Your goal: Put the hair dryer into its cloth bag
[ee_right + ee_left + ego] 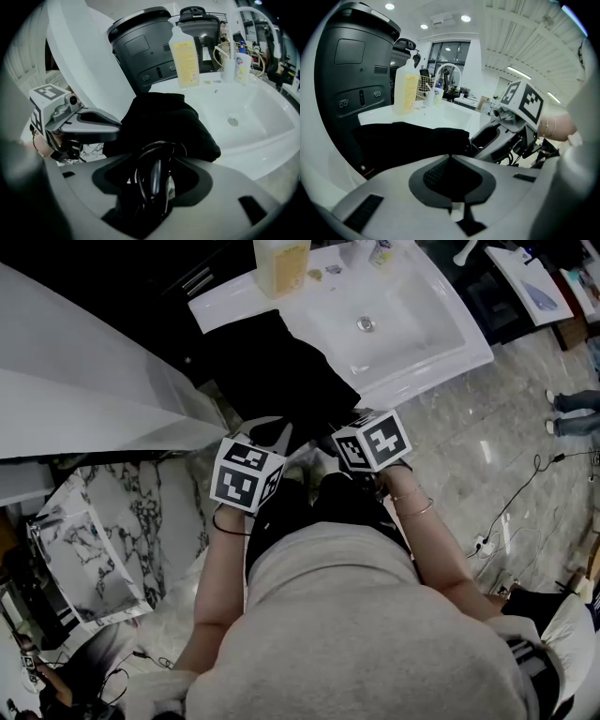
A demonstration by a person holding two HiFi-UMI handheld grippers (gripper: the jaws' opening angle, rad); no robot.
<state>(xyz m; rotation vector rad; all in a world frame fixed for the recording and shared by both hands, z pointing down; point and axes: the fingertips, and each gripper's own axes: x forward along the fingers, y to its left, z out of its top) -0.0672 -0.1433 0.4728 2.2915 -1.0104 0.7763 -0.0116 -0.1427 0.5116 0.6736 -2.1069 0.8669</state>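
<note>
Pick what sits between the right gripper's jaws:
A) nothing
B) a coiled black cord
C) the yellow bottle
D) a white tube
B: in the right gripper view, loops of the coiled black cord lie between the jaws of the right gripper.

surface: white washbasin (473, 348) | on it: black cloth bag (277, 371) over near edge; yellow bottle (281, 263) at rim

We see our right gripper (154, 161) with its jaws closed on a bundle of looped black cable (157, 180). Just beyond, a crumpled black cloth bag (164, 119) drapes over the near left rim of a white ceramic basin (248, 131). The left gripper (118, 126) comes in from the left, its tip at the bag's edge. A pale yellow plastic bottle (184, 58) stands on the far rim.
</note>
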